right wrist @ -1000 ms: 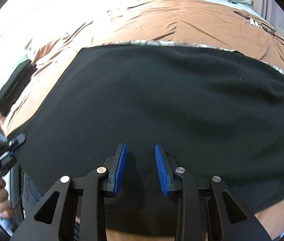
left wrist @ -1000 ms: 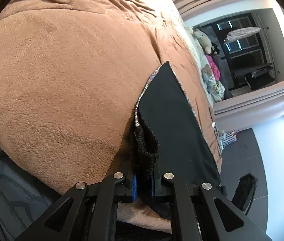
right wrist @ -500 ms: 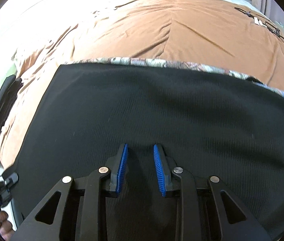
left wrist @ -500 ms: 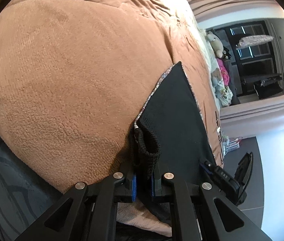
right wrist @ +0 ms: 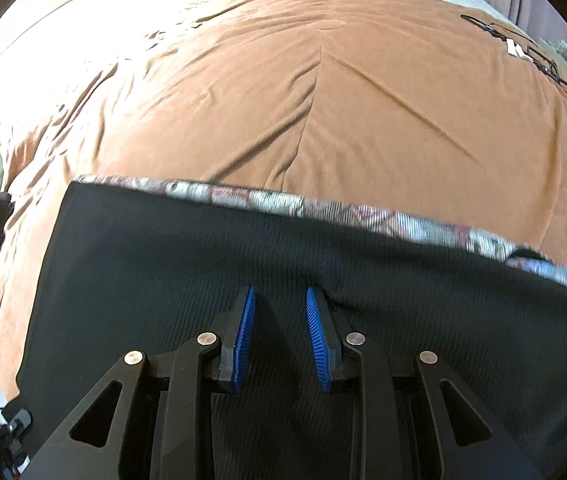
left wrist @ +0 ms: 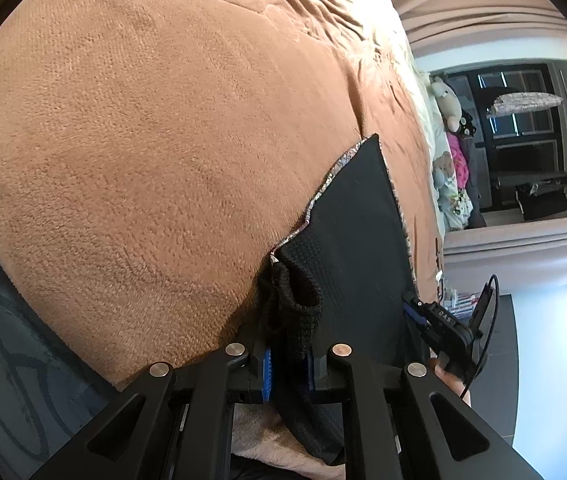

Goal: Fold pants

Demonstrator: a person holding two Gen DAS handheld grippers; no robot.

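My left-wrist view shows one marking: small white characters on the black body of my right gripper, at the right near edge. They appear to read "OAS", but I cannot confirm this. No other text is legible.

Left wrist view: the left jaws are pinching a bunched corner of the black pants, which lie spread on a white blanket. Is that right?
One detail is off: the blanket is brown, not white, as the left wrist view shows. The rest holds: the left gripper has its jaws closed on a bunched corner of the black pants, which lie spread over that blanket.
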